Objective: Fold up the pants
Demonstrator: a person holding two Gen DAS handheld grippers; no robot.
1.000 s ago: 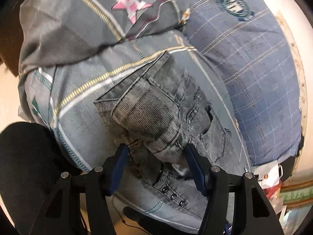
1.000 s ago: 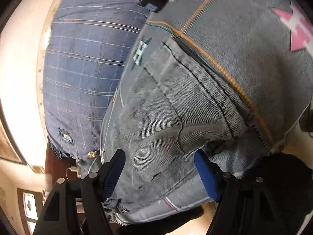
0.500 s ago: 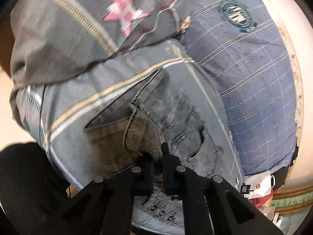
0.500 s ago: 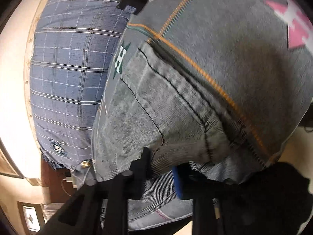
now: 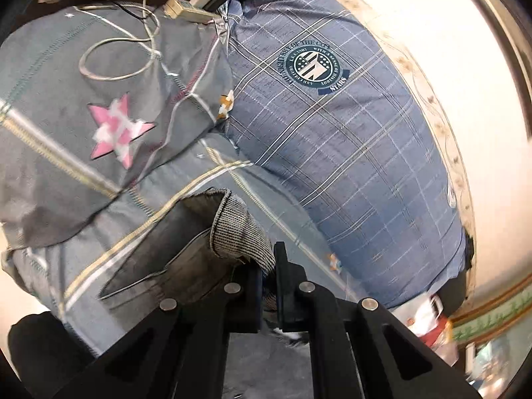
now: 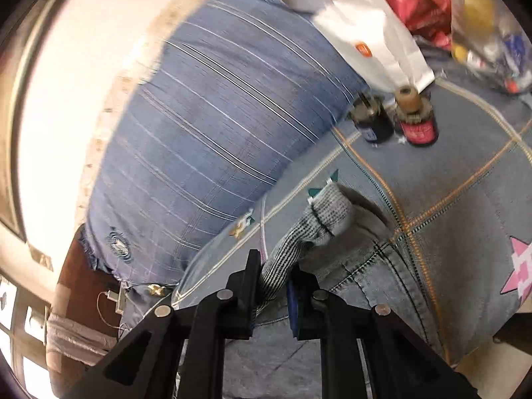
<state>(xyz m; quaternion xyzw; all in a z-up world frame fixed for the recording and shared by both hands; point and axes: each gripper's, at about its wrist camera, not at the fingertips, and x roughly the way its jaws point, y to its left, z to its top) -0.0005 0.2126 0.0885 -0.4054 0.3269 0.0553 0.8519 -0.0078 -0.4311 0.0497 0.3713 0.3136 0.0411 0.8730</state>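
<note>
The grey denim pants (image 5: 186,249) lie on a grey patterned bedspread (image 5: 50,76). My left gripper (image 5: 267,266) is shut on a raised edge of the pants, whose pale inner weave (image 5: 236,229) folds up just ahead of the jaws. In the right wrist view my right gripper (image 6: 272,276) is shut on another raised fold of the pants (image 6: 365,272), the woven inner side (image 6: 319,219) standing above the jaws. Both pinched edges are lifted off the bed.
A blue plaid pillow (image 5: 349,153) with a round crest lies against the pale wall. A white cable and charger (image 5: 186,10) lie on the bedspread. Two small jars (image 6: 415,123), a white bag (image 6: 372,33) and red clutter (image 6: 415,0) sit further along the bed.
Both grippers went from open over the pants to shut on the fabric. They have since lifted the pinched edges and moved up, bringing the pillow and far clutter into view.
</note>
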